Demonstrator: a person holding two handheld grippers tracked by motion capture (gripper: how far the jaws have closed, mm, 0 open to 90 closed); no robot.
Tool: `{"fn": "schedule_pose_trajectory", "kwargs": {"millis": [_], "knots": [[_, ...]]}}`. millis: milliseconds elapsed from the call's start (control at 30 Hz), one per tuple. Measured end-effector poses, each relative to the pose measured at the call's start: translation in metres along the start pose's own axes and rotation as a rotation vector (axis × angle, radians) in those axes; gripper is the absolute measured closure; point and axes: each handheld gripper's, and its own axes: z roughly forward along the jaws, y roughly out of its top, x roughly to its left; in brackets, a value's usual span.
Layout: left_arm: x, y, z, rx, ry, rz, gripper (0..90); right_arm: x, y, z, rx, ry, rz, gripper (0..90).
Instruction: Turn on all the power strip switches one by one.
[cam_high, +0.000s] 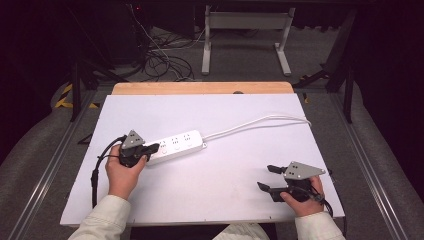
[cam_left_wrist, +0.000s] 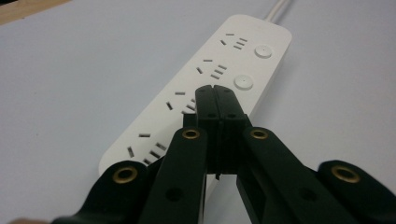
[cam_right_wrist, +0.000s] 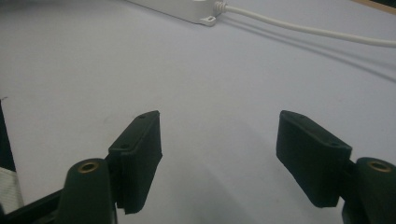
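A white power strip (cam_high: 176, 145) with several sockets and round buttons lies left of centre on the white table (cam_high: 210, 190). Its white cable (cam_high: 250, 124) runs off to the right rear. My left gripper (cam_high: 154, 148) is shut, jaws pressed together with nothing between them, and its tips sit over the strip's near end. In the left gripper view the shut tips (cam_left_wrist: 215, 92) hover over the sockets of the power strip (cam_left_wrist: 154, 123). My right gripper (cam_high: 265, 176) is held open near the front right, its jaws empty. The right gripper (cam_right_wrist: 217, 128) faces bare table, with the power strip's end (cam_right_wrist: 187, 9) and cable (cam_right_wrist: 303, 30) farther off.
A wooden strip (cam_high: 200, 88) borders the table's far edge. Beyond it on the floor are loose cables (cam_high: 160, 60) and a white desk frame (cam_high: 245, 35). Bare white surface lies between the two grippers.
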Motion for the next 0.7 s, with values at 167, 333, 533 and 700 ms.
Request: {"fn": "schedule_pose_trajectory", "kwargs": {"millis": [167, 333, 533, 700], "knots": [[-0.004, 0.002, 0.010, 0.014, -0.015, -0.002, 90.0, 0.000, 0.000, 0.000, 0.001, 0.000, 0.002, 31.5], [-0.006, 0.004, 0.020, 0.030, -0.012, -0.005, 90.0, 0.000, 0.000, 0.000, 0.000, 0.001, 0.003, 31.5], [-0.006, 0.003, 0.027, 0.043, -0.013, 0.005, 90.0, 0.000, 0.000, 0.000, 0.001, 0.001, 0.003, 31.5], [-0.007, 0.003, 0.030, 0.050, -0.013, 0.003, 90.0, 0.000, -0.001, 0.000, 0.001, 0.001, 0.002, 31.4]]}}
